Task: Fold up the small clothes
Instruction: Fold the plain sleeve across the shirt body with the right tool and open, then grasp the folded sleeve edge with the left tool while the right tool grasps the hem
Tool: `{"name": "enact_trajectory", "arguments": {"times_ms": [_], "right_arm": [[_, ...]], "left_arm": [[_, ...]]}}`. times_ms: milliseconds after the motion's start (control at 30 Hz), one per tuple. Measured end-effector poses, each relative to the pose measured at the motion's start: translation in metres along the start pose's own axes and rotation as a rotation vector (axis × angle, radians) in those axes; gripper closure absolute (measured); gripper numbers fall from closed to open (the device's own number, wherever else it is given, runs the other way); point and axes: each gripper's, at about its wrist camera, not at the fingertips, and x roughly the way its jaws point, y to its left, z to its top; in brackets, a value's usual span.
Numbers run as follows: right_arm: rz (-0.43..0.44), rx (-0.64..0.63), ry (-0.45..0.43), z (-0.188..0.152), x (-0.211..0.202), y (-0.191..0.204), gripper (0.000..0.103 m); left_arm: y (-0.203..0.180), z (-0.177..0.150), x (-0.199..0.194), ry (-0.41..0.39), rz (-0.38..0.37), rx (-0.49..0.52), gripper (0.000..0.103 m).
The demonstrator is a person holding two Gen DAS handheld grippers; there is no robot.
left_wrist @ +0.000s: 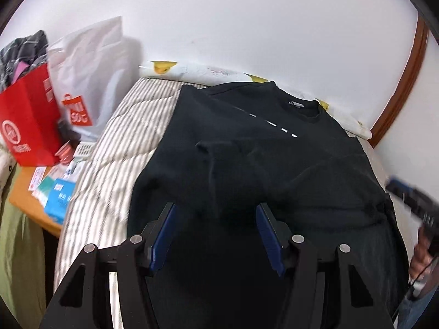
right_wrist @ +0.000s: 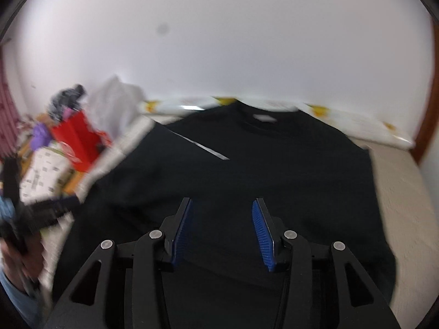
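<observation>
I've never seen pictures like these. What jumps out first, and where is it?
A black top fills the middle, spread flat on a striped bed cover, its neck toward the white wall. At the bottom of each view a pair of black tongs with blue pads stands open over the cloth: the left tongs and the right tongs, neither gripping anything. Off to the left, a bright red bag sits among clutter.

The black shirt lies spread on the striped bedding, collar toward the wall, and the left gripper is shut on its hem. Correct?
Not quite. The left gripper is open, its jaws apart above the black shirt, holding nothing, as the left wrist view shows. The striped bedding and the collar toward the wall are as stated.
</observation>
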Motion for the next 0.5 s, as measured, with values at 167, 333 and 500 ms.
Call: {"name": "enact_trajectory", "arguments": {"times_ms": [167,333,500], "right_arm": [[-0.161,0.056,0.101,-0.045,0.006,-0.059,0.059],[-0.202,0.193,0.155,-0.08,0.01,-0.111,0.059],[-0.131,0.282,0.15,-0.08,0.024,-0.13,0.058]], "left_arm": [[-0.004,0.018,0.028,0.017,0.012,0.009,0.051],[0.002,0.028,0.057,0.062,0.057,-0.001,0.064],[0.009,0.031,0.061,0.069,-0.023,-0.063,0.085]]}}
